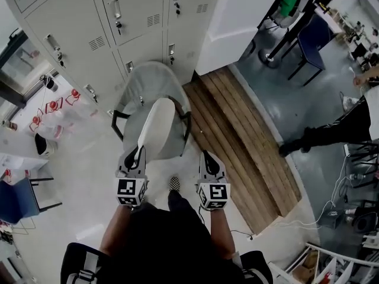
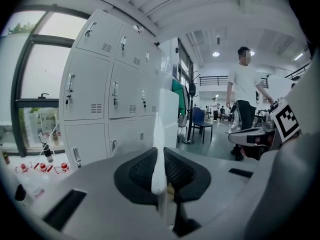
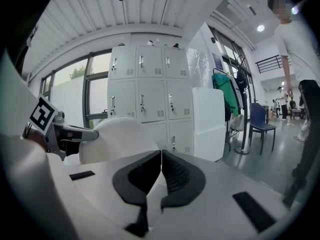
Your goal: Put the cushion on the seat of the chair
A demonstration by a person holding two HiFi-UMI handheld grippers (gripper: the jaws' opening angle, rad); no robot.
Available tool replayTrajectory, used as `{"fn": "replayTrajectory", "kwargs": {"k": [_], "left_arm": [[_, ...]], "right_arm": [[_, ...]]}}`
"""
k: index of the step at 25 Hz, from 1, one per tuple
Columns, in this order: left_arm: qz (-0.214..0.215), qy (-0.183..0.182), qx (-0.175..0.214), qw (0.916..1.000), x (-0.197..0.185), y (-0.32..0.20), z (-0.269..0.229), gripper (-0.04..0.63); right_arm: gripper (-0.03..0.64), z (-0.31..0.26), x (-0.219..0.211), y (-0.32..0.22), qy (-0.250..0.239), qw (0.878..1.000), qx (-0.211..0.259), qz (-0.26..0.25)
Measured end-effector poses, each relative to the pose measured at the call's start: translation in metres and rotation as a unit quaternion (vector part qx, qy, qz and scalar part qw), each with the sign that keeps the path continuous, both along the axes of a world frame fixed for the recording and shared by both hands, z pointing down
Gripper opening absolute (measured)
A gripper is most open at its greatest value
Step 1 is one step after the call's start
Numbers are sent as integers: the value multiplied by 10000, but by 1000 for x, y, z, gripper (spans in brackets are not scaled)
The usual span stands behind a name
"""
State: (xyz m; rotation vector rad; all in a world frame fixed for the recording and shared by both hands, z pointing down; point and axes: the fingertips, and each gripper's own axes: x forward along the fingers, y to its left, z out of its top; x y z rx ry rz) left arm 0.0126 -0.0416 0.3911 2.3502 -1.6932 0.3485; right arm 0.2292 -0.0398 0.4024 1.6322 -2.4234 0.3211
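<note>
The left tool (image 1: 138, 151) is clamped on the edge of the white oval padded cushion (image 1: 159, 126), holding it over the seat of the grey mesh-backed office chair (image 1: 148, 78), while the right tool (image 1: 207, 157) is closed on nothing.

lockers (image 1: 118, 22) just behind chair (image 1: 148, 78)

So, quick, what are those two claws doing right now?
Left gripper: fingers closed on the cushion's edge.
Right gripper: fingers closed, holding nothing.
</note>
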Motion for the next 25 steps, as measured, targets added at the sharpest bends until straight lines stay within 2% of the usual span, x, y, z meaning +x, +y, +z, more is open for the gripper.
{"fn": "replayTrajectory", "kwargs": {"k": [5,14,25], "left_arm": [[-164,27,-172,9997,21,-15,17,43],[-216,87,-709,9972,46,-38,70,43],[133,270,-1171,9927,67,-33,141,43]], "right_arm": [[31,21,17,-21,-86,9997,-168,-157],[31,69,18,-42,-194,9968,-697,-334],[31,125,21,-29,-142,9935,-1123,-132]]}}
